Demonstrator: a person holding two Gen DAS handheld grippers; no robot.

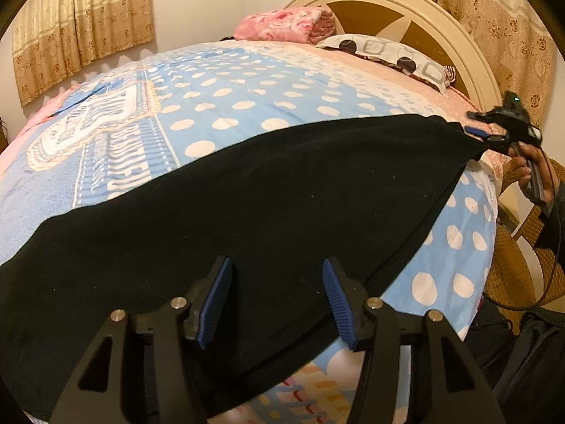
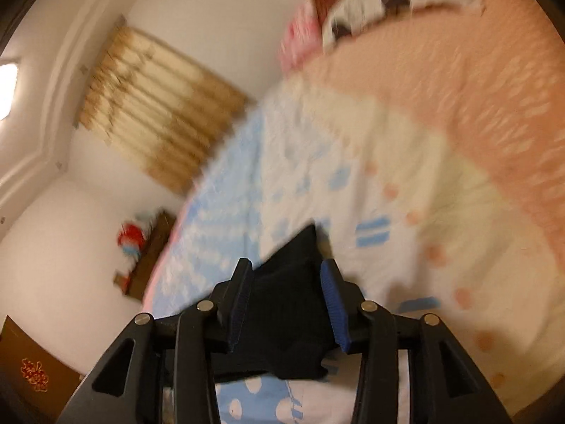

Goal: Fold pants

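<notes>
**Black pants spread flat on the bed, both jaws parted**

While you hold both tools over the bed (image 1: pixel 247 81), the black pants (image 1: pixel 247 190) lie spread across its blue polka-dot blanket (image 1: pixel 226 106), stretching from the lower left of the left wrist view up toward the far right edge of the mattress.

Your left hand-held gripper (image 1: pixel 277 300) sits over the near edge of the pants with its jaws partly open; the blue pads (image 1: pixel 217 304) stand apart above the cloth and pinch nothing.

Your right hand-held gripper (image 2: pixel 282 304) is at the far corner of the pants (image 2: pixel 286 318). Its jaws stand partly open, with the dark cloth lying between the pads, and the pads do not press on it. The right wrist view is blurred, so finer detail of that corner cannot be made out. From the left wrist view you can see your right hand (image 1: pixel 529 169) holding that tool (image 1: pixel 482 136) just at the corner of the fabric.

A pink folded blanket (image 1: pixel 282 24) and a patterned pillow (image 1: pixel 385 53) lie near the headboard (image 1: pixel 381 0), well apart from the pants. Beige curtains (image 1: pixel 81 24) hang behind.
</notes>
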